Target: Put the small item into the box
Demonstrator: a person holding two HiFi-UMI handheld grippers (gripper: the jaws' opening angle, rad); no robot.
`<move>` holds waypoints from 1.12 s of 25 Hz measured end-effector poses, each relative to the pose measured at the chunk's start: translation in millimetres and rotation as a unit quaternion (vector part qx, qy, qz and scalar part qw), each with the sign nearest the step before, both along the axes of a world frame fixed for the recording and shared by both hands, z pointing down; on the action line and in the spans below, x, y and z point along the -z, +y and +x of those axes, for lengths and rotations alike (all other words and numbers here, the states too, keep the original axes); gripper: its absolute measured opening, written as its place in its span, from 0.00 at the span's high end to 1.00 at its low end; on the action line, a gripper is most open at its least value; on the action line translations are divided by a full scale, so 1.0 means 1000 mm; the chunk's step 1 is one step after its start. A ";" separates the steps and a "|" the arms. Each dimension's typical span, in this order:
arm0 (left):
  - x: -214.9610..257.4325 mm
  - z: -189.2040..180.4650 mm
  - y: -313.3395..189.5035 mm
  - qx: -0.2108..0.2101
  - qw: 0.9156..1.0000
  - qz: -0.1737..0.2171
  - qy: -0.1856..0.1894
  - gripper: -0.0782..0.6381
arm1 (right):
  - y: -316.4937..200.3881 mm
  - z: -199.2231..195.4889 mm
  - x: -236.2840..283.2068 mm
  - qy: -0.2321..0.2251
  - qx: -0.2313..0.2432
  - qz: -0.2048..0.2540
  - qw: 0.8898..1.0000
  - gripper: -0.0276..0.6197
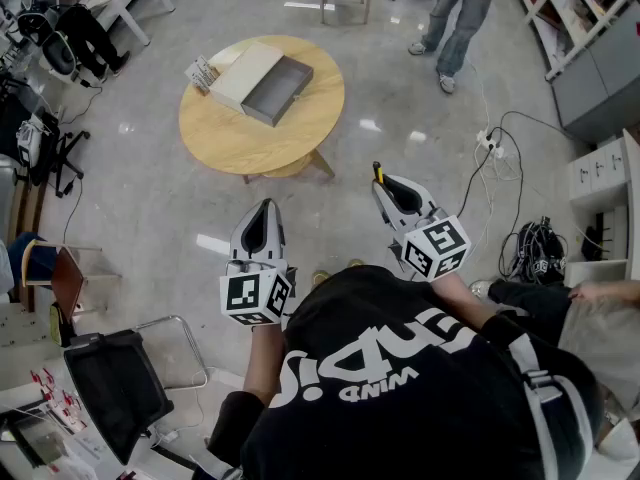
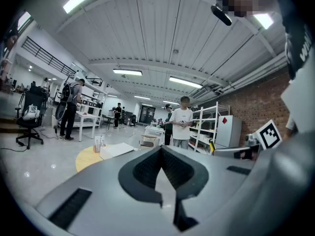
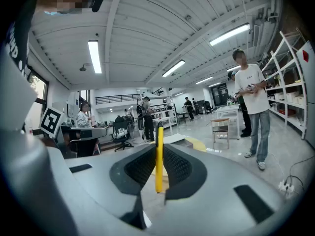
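Head view, nearest the body: the left gripper (image 1: 262,211) is held level over the floor, its jaws closed tip to tip with nothing between them, as the left gripper view (image 2: 161,149) confirms. Beside it, the right gripper (image 1: 385,180) is clamped on a thin yellow stick (image 3: 159,166), which stands upright between the pads, its dark tip projecting past the jaws (image 1: 378,172). Well beyond both stands the round wooden table (image 1: 230,143), carrying the grey box (image 1: 278,88), a pale flat slab (image 1: 243,76) touching its side, and a small card stand (image 1: 203,72). Farther off, a person (image 1: 455,18) stands.
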State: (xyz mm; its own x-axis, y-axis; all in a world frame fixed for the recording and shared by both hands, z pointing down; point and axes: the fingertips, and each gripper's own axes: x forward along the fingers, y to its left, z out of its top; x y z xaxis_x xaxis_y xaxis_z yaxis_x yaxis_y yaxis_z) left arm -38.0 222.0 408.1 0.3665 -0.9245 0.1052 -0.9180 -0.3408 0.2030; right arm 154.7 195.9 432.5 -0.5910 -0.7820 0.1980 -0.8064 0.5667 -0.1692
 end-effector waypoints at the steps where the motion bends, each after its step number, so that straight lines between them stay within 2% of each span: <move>1: 0.000 0.000 0.001 0.000 1.000 -0.001 0.000 0.88 | 0.001 0.000 0.000 0.001 0.000 0.000 1.000 0.89; 13: -0.005 -0.014 0.000 -0.014 1.000 -0.004 -0.002 0.88 | 0.005 -0.016 0.003 -0.016 0.001 0.002 1.000 0.89; 19: -0.014 -0.029 0.001 -0.031 0.999 0.009 -0.011 0.88 | 0.006 -0.033 0.003 -0.014 -0.004 0.022 1.000 0.89; 28: -0.016 -0.038 -0.012 -0.048 0.999 0.008 -0.016 0.88 | 0.000 -0.048 0.004 -0.011 -0.012 0.023 1.000 0.89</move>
